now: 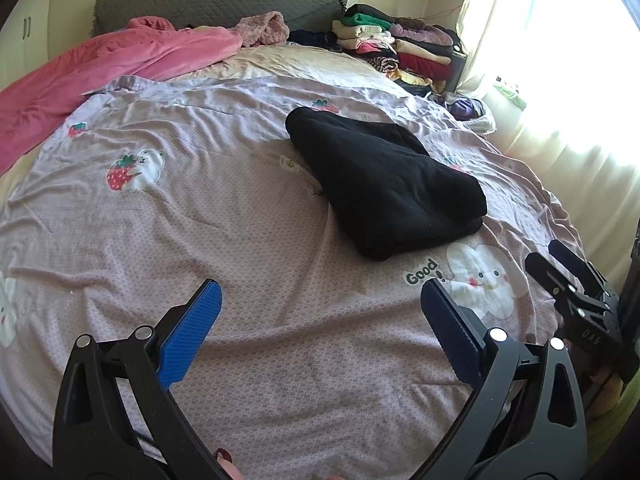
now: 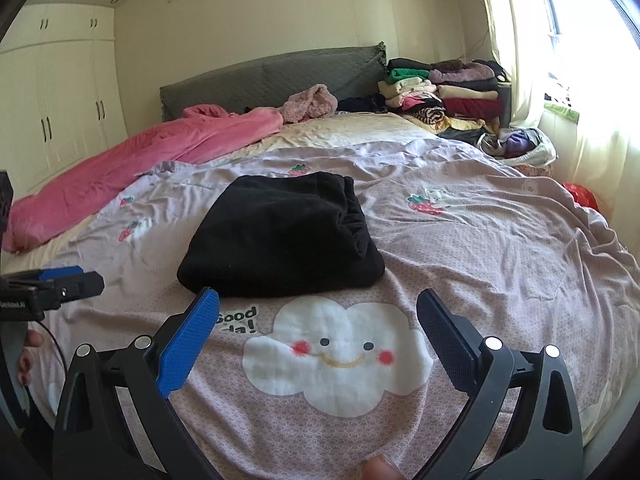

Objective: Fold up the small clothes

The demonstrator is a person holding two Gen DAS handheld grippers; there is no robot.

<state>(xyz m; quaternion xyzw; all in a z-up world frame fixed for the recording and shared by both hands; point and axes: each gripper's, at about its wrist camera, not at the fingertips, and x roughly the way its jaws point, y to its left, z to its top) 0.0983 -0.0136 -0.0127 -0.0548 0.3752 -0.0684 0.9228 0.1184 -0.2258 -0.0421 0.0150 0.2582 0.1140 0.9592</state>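
black garment [image 2: 280,236] folded, mid-bed, just far of cloud print | soft, thick, light, floppy; take near edge corners | your left gripper [image 1: 320,332] & right gripper [image 2: 318,340]: jaws wide apart, empty

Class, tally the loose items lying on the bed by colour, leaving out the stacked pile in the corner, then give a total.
Black folded garment: 1
Pink blanket: 1
Dusty-pink fuzzy garment: 1
Total: 3
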